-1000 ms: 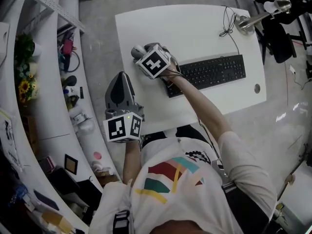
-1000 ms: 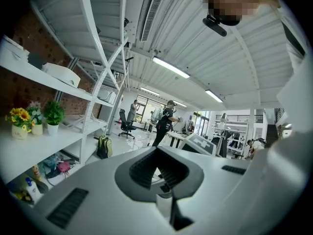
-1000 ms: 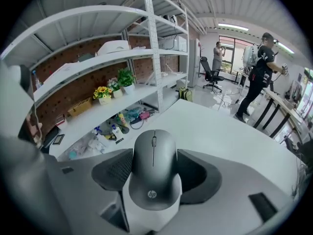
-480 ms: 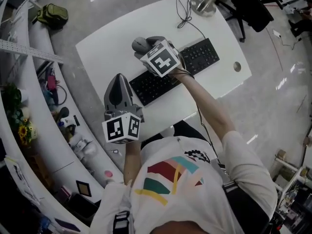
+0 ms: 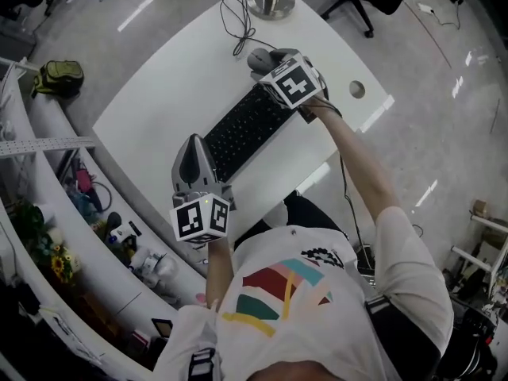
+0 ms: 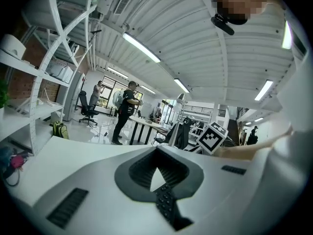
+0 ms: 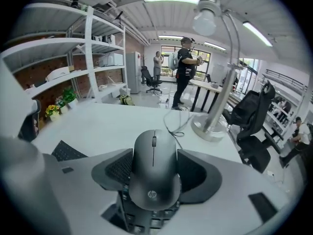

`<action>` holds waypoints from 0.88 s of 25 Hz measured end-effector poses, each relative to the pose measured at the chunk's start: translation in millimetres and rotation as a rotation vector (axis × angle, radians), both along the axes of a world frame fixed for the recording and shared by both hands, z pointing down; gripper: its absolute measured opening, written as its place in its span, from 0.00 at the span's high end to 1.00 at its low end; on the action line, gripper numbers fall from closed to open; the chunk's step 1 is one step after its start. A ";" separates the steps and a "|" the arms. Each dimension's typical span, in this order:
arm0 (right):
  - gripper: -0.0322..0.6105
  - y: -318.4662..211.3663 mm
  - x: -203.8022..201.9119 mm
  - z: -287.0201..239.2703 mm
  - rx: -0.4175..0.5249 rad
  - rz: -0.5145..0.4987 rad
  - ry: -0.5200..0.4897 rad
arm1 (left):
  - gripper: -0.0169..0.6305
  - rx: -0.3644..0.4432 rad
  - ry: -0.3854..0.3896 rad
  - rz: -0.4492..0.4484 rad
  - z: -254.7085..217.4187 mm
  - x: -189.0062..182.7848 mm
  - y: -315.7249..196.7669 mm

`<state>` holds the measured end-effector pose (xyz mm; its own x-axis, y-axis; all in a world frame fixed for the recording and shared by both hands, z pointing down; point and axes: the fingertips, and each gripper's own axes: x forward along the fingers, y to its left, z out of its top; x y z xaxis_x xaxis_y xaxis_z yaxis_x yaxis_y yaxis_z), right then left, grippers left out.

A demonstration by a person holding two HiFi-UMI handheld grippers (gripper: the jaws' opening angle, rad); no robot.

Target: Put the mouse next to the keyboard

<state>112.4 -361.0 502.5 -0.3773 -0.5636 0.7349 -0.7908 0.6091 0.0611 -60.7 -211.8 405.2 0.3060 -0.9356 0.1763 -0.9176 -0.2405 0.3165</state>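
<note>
A dark grey mouse [image 5: 258, 57] sits between the jaws of my right gripper [image 5: 268, 59], which is shut on its sides. It is held just above the white table [image 5: 159, 94], at the end of the black keyboard [image 5: 242, 132] nearest the lamp base. In the right gripper view the mouse [image 7: 154, 168] fills the gap of the right gripper [image 7: 154, 180], and a corner of the keyboard [image 7: 66, 152] shows at left. My left gripper [image 5: 193, 159] hovers over the near table edge by the keyboard's other end. Its jaws are together and hold nothing.
A lamp base [image 5: 271, 5] and a looped cable [image 5: 236, 22] stand at the table's far end. A round cable hole [image 5: 357, 90] lies right of the mouse. A green backpack [image 5: 59, 76] is on the floor at left, and curved shelving [image 5: 48, 236] runs along it.
My right gripper has carried the mouse along the keyboard, from the end away from the lamp to the end beside it. The head view has swung round. The left gripper has stayed put.
</note>
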 end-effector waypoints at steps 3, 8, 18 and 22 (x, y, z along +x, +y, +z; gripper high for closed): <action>0.49 -12.4 59.4 16.1 -0.023 0.074 0.019 | 0.91 -0.019 -0.021 0.034 7.1 17.5 -9.6; 0.49 -18.4 134.8 45.6 -0.095 0.156 0.035 | 0.91 -0.049 -0.049 0.056 17.1 37.9 -23.5; 0.49 -20.7 194.8 82.6 -0.150 0.193 0.047 | 0.91 -0.078 -0.080 0.066 29.0 58.4 -32.5; 0.49 -23.9 196.2 84.1 -0.143 0.192 0.013 | 0.91 -0.067 -0.084 0.076 25.9 66.8 -37.7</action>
<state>308.6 -384.9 586.6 -0.2634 -0.5141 0.8163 -0.8927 0.4506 -0.0042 6.1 -249.6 431.1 0.3574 -0.8954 0.2653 -0.9213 -0.2916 0.2572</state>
